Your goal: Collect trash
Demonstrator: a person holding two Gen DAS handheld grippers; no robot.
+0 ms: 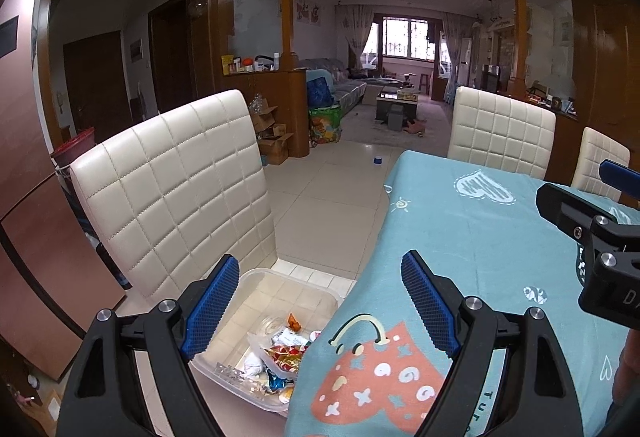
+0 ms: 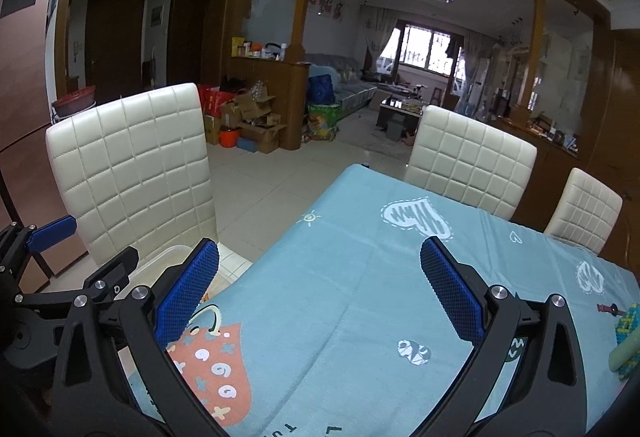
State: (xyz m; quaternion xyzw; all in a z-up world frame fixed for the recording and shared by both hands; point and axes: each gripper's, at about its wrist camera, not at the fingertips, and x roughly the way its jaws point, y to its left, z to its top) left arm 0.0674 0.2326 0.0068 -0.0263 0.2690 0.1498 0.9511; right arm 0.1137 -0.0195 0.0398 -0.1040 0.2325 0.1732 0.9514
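Note:
A clear plastic bin (image 1: 224, 369) stands on the floor beside the table's left edge, holding several wrappers and scraps of trash (image 1: 284, 351). My left gripper (image 1: 320, 301) is open and empty, hovering above the bin and the table edge. My right gripper (image 2: 320, 285) is open and empty over the blue tablecloth (image 2: 360, 277). The bin's rim (image 2: 168, 257) shows partly behind the right gripper's left finger. Each gripper shows at the edge of the other's view.
A cream quilted chair (image 1: 172, 189) stands just behind the bin. Two more cream chairs (image 2: 468, 157) line the table's far side. A green and yellow object (image 2: 628, 341) and a small red piece (image 2: 608, 309) lie at the table's right edge. Tiled floor lies beyond.

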